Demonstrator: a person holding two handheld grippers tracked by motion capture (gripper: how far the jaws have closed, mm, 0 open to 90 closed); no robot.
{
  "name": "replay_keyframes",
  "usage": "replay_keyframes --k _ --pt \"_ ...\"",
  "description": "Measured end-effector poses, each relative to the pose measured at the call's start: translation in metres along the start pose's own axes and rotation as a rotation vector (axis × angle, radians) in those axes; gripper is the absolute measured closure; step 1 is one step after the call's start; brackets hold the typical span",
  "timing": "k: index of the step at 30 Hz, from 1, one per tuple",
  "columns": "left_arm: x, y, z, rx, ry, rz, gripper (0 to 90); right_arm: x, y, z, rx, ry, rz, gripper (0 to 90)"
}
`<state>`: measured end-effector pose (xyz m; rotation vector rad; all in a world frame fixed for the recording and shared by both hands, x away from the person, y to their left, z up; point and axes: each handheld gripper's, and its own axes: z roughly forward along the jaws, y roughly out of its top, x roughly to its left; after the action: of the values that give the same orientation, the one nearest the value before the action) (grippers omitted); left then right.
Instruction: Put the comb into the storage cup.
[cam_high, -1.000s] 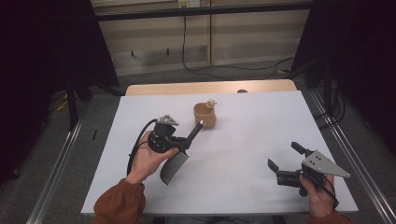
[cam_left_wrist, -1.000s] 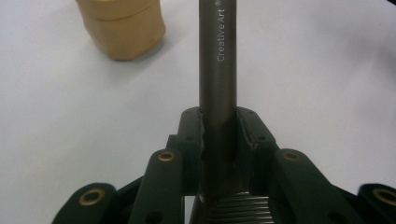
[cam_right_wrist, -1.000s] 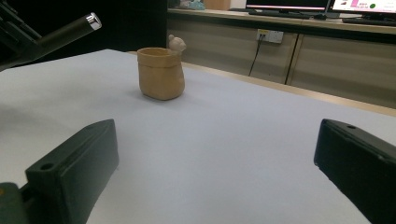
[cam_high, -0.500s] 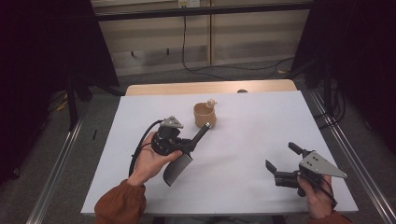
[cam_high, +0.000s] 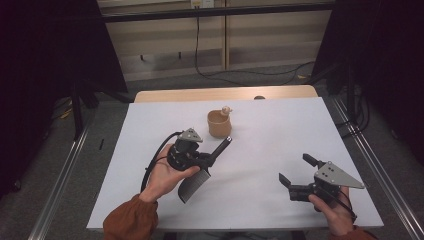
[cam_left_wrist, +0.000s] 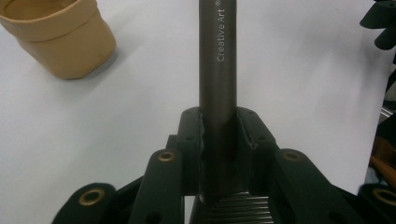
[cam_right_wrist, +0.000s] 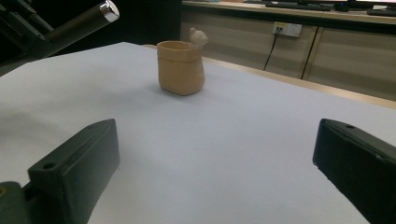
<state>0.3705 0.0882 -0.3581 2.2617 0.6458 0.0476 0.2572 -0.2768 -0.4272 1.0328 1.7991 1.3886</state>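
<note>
My left gripper (cam_high: 206, 159) is shut on a dark flat brush (cam_high: 192, 184), left of the table's middle. The jaws clamp its round handle (cam_left_wrist: 217, 56) just above the ribbed ferrule. The handle carries the words "Creative Art" and points up and right toward a tan ceramic cup (cam_high: 219, 124). The cup (cam_left_wrist: 60, 37) has a small figure on its rim and stands upright past the handle's tip, apart from it. Near the front right, my right gripper (cam_high: 295, 169) is open with nothing between its fingers (cam_right_wrist: 74, 172). It faces the cup (cam_right_wrist: 180, 67) across bare table.
A white table (cam_high: 280, 130) lies under everything, with a wooden strip (cam_high: 225, 94) along its far edge. Metal rails run down both sides of the table. Cables and a wall socket are on the floor and wall beyond.
My left gripper has shifted a little to the right with the brush, bringing the handle tip closer to the cup. The right gripper has barely moved.
</note>
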Motion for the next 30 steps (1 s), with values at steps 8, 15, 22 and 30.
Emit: replay_keyframes --k 8,15,22,30 --pt "-0.009 0.003 0.002 0.003 -0.026 0.036 73.0 0.007 0.007 0.005 0.024 0.070 0.014 0.6" --pt "-0.016 0.005 0.005 0.023 -0.041 0.075 73.1 0.012 0.015 0.010 0.061 0.139 0.013 0.2" --pt "-0.027 0.006 0.010 0.063 -0.071 0.122 73.0 0.022 0.030 0.019 0.122 0.201 -0.041 0.3" --pt "-0.033 0.007 0.018 0.126 -0.088 0.152 73.0 0.021 0.045 0.024 0.207 0.314 -0.052 1.8"
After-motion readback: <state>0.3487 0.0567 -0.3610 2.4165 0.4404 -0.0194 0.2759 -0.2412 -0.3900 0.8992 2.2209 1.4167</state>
